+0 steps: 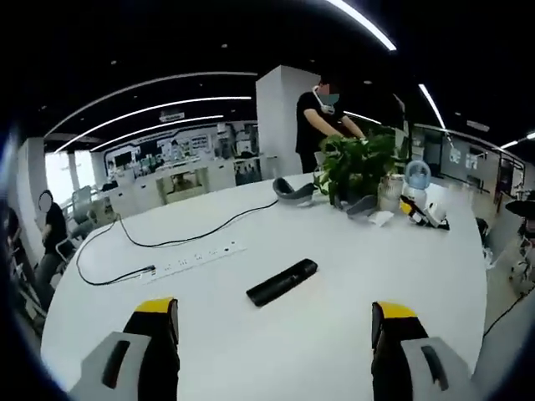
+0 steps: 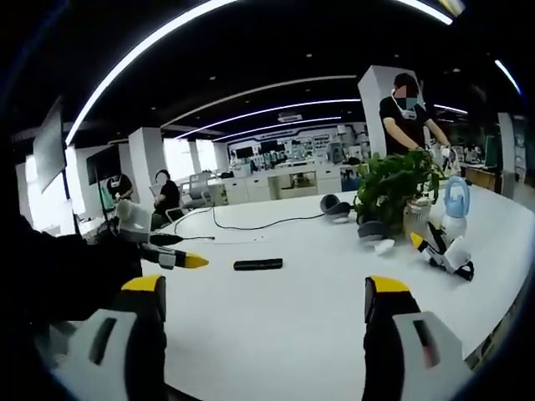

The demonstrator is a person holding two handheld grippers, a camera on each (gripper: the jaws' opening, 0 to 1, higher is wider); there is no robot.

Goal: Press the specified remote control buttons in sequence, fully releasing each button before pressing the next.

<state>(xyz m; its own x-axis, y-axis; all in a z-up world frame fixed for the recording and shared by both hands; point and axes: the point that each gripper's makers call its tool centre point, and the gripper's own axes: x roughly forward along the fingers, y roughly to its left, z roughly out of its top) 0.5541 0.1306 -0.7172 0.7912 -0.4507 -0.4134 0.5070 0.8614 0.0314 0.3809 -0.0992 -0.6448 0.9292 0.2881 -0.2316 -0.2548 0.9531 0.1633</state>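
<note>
Slim black rectangular remote control [image 1: 282, 281]: lying flat on round white table [image 1: 334, 251], near white power strip [image 1: 199, 259]. Left gripper [image 1: 276, 334]: fingers spread apart, holding nothing. Right gripper [image 2: 263, 322]: fingers spread apart, holding nothing. Both well short of the remote.

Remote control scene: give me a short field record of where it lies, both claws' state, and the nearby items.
remote control: lying flat on the white table, untouched
left claw: open, holding nothing, short of the remote
right claw: open, holding nothing, short of the remote
power strip: beside the remote, black cable attached
potted plant: far side of the table
progress: no button being pressed
</note>
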